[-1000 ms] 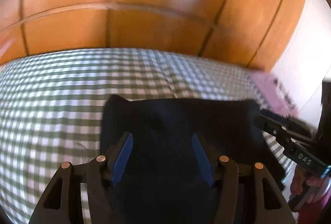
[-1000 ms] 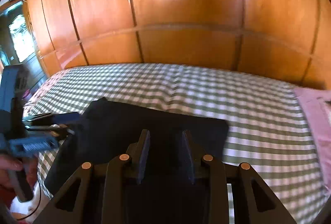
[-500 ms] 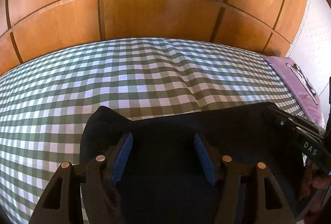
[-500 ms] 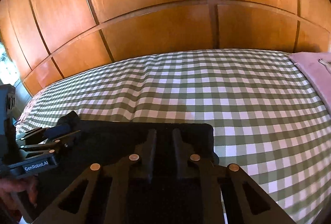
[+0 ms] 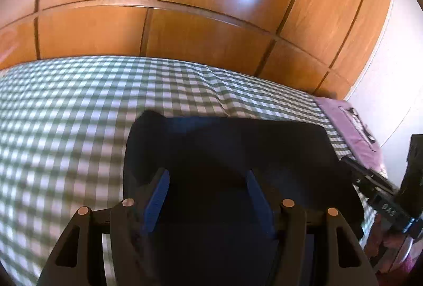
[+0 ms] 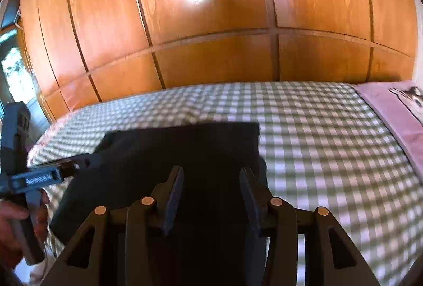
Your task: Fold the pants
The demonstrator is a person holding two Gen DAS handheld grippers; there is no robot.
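Note:
The dark navy pants (image 5: 251, 143) lie folded into a flat rectangle on the green-and-white checked bed (image 5: 66, 114). My left gripper (image 5: 206, 175) hangs over the pants' near left part, its blue pads wide apart with cloth below them and nothing pinched. In the right wrist view the pants (image 6: 185, 143) fill the middle. Above their near right part my right gripper (image 6: 211, 172) has its jaws opening, and the pads do not press on the cloth. Each gripper shows in the other's view: the left gripper (image 6: 76, 165) at the pants' left edge, the right gripper (image 5: 354, 169) at their right edge.
A wooden wardrobe (image 6: 211, 21) stands along the far side of the bed. A pink pillow (image 6: 396, 116) lies at the right end, below a white wall (image 5: 396, 74). A person's hand (image 6: 13, 217) holds the left gripper's handle. Bare checked sheet surrounds the pants.
The right gripper's jaws, nearly shut half a second ago, now stand apart. Both grippers have drawn back a little from the pants, which stay flat on the bed.

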